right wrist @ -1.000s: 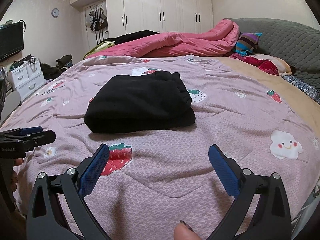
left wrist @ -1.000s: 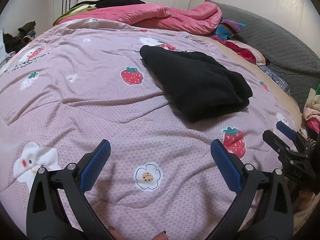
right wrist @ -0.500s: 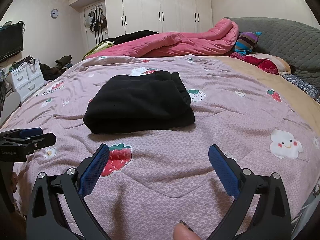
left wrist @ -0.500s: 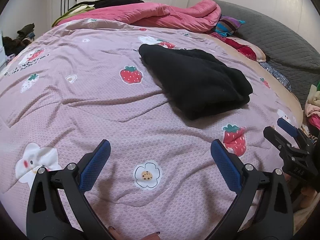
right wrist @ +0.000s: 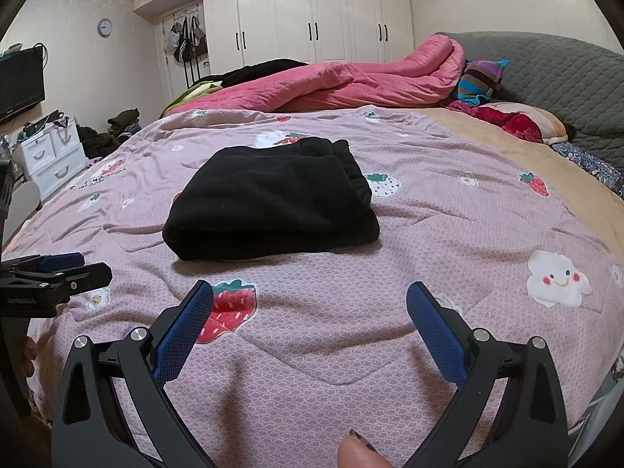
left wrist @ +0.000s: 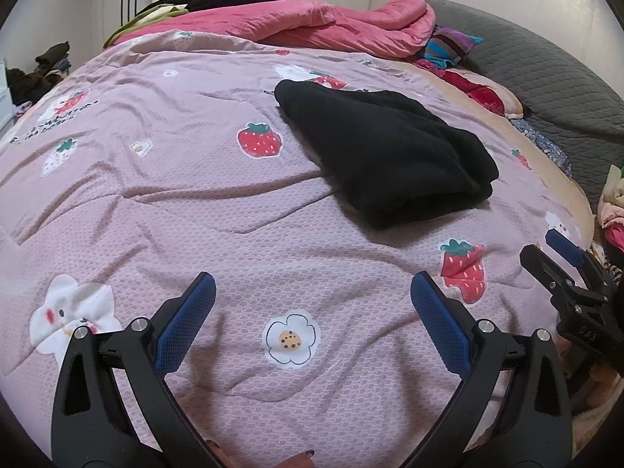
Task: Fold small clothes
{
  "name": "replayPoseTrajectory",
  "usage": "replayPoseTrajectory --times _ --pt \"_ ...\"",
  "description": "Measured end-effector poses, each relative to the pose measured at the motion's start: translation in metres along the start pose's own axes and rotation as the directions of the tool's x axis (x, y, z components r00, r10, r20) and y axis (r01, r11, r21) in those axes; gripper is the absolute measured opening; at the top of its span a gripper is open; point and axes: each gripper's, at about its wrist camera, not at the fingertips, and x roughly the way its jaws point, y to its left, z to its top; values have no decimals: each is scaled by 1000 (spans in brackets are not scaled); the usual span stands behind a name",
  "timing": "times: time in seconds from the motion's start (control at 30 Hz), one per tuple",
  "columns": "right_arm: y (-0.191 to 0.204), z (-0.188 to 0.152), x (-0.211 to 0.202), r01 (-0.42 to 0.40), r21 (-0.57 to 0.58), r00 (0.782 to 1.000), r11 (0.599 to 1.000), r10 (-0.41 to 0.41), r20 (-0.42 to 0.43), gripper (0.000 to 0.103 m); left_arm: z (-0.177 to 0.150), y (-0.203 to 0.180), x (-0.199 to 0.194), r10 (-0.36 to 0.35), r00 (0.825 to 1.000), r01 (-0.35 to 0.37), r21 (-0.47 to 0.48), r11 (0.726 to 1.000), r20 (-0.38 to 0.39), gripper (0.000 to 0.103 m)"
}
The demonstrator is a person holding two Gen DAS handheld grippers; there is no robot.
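Observation:
A folded black garment (left wrist: 386, 156) lies on the pink patterned bedspread (left wrist: 195, 202); it also shows in the right wrist view (right wrist: 273, 201). My left gripper (left wrist: 312, 284) is open and empty, held above the bedspread near the front edge, well short of the garment. My right gripper (right wrist: 310, 292) is open and empty, a short way in front of the garment's folded edge. The right gripper shows at the right edge of the left wrist view (left wrist: 561, 265); the left gripper shows at the left edge of the right wrist view (right wrist: 58, 269).
A pink duvet (right wrist: 331, 85) is heaped at the far side of the bed. Pillows (right wrist: 518, 121) and a grey headboard (right wrist: 565, 74) are at the right. A white drawer unit (right wrist: 50, 156) and clothes piles stand on the floor at left. White wardrobes (right wrist: 312, 15) line the back wall.
Both grippers have drifted slightly back and tilted; the garment sits a bit lower in the left view. Nothing was gripped or released.

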Motion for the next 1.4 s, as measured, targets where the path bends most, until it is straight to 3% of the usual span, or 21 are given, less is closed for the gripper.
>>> replayPoseTrajectory --times 0.93,1.07,1.17,1.27,1.33,1.4 --pt "0 -1 1 4 3 1000 1000 -4 -2 99 1 5 4 -20 999 19 -36 999 -25 94" --pt "-5 -1 -2 29 24 1000 999 -29 3 99 3 5 5 5 1000 -6 -28 1000 -28 94" --pt "-15 4 -14 93 58 995 994 -95 18 99 4 9 2 26 1000 -27 -36 999 -17 94" --pt "-45 9 -40 244 121 968 962 -250 33 99 12 37 -7 28 1000 -29 -100 995 -10 94" --pt "-87 6 -65 397 207 913 894 -408 10 99 20 64 -16 52 999 -53 -154 987 -12 94" --pt "-144 -8 -91 559 304 822 772 -563 -81 99 30 108 -30 95 995 -94 -215 972 -8 94"
